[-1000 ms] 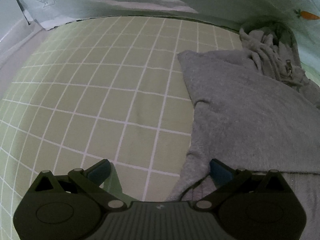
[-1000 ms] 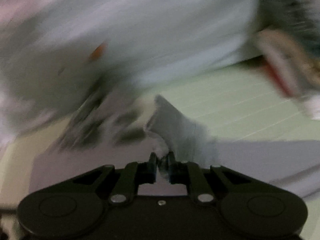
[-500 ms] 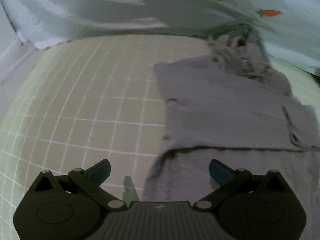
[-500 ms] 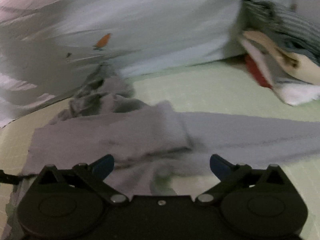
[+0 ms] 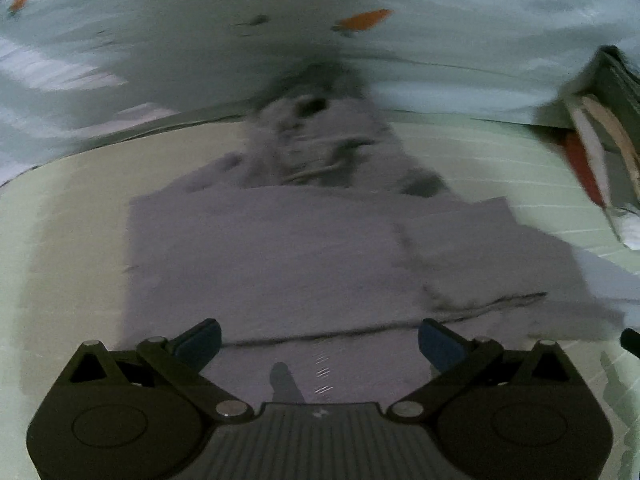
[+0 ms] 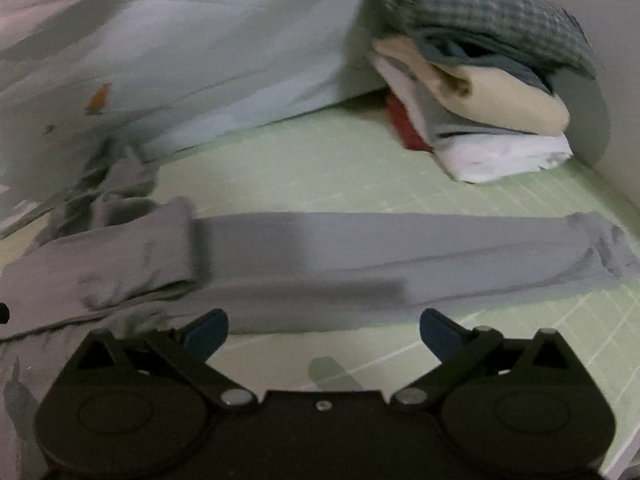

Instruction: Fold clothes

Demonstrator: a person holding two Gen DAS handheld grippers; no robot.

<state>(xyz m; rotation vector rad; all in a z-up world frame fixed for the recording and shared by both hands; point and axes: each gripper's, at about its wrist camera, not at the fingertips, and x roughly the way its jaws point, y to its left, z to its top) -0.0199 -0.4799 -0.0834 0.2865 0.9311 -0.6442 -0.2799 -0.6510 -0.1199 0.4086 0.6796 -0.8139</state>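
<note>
1. Both tongs gape wide and hold nothing: left tongs (image 5: 320,338), right tongs (image 6: 324,326), whose jaws have just been opening.
2. The grey garment (image 5: 272,256) lies on the bed (image 6: 304,176), 1 sleeve (image 6: 400,256) outstretched just ahead of the right tongs.
3. Judged mid-fold; next, pinch that sleeve and carry it across the body.

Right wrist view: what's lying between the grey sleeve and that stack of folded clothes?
In the right wrist view, only bare green grid sheet lies between the grey sleeve and the folded stack.

grey garment (image 5: 280,256): matt soft knit | sheet (image 6: 320,176): smooth cloth (green grid) | tongs (image 6: 324,326): matt plastic
</note>
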